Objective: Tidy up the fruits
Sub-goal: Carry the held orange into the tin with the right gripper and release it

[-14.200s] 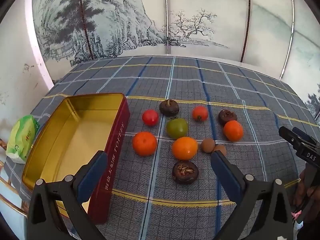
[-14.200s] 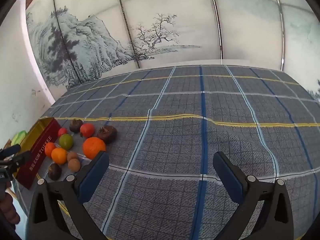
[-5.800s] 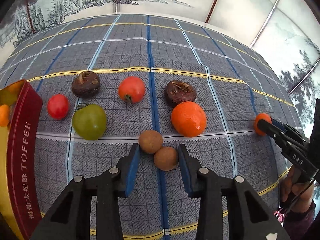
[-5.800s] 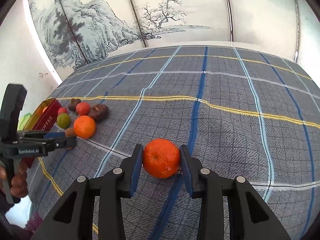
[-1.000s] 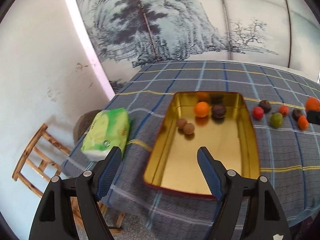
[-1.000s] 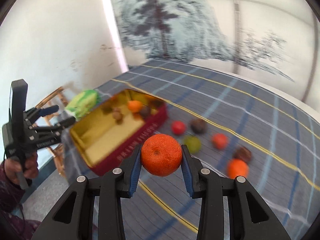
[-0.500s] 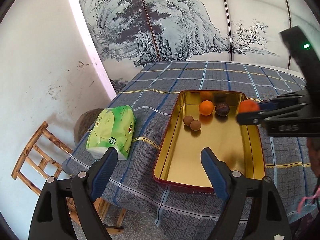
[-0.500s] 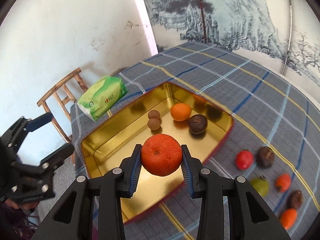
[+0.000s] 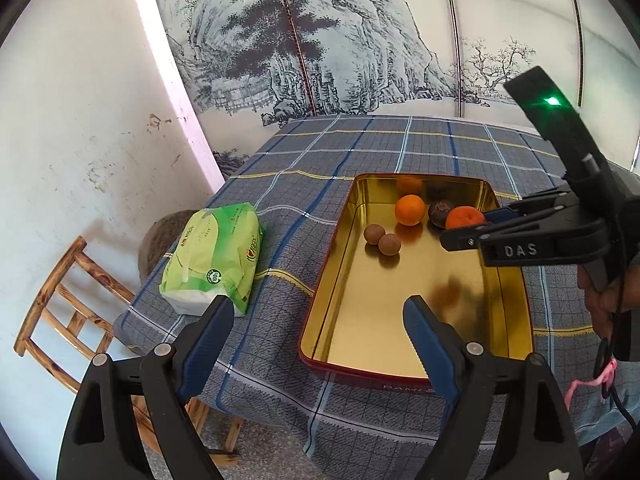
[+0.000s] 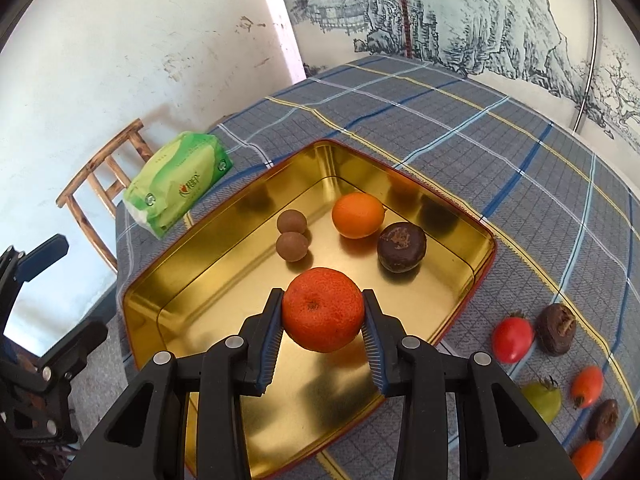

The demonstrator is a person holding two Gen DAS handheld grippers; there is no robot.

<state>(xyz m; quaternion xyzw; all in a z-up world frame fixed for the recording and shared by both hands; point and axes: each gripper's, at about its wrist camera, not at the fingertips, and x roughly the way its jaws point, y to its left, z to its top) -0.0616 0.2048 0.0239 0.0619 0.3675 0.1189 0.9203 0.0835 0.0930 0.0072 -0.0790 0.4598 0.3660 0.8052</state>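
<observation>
My right gripper [image 10: 322, 297] is shut on a reddish-orange tangerine [image 10: 323, 314] and holds it just above the gold floor of the red-walled tin [image 10: 208, 308]. In the tin lie an orange [image 10: 358, 215], a dark brown fruit [image 10: 402, 253] and two small brown round fruits [image 10: 292, 234]. My left gripper [image 9: 319, 306] hangs open over the tin's near-left corner [image 9: 316, 344] with nothing between its fingers. From that side the right gripper [image 9: 464, 236] shows with the tangerine [image 9: 464, 218] beside the dark fruit.
On the checked cloth right of the tin lie a red tomato [image 10: 512, 339], dark fruits [image 10: 556, 330], a green tomato [image 10: 542, 402] and small orange ones [image 10: 587, 386]. A green tissue pack [image 9: 212, 256] sits at the table's left edge, above a wooden chair [image 9: 60, 304].
My right gripper has carried the tangerine from beside the tin to over its floor and lower. The left gripper's jaws have spread a little wider; that hand has stayed put.
</observation>
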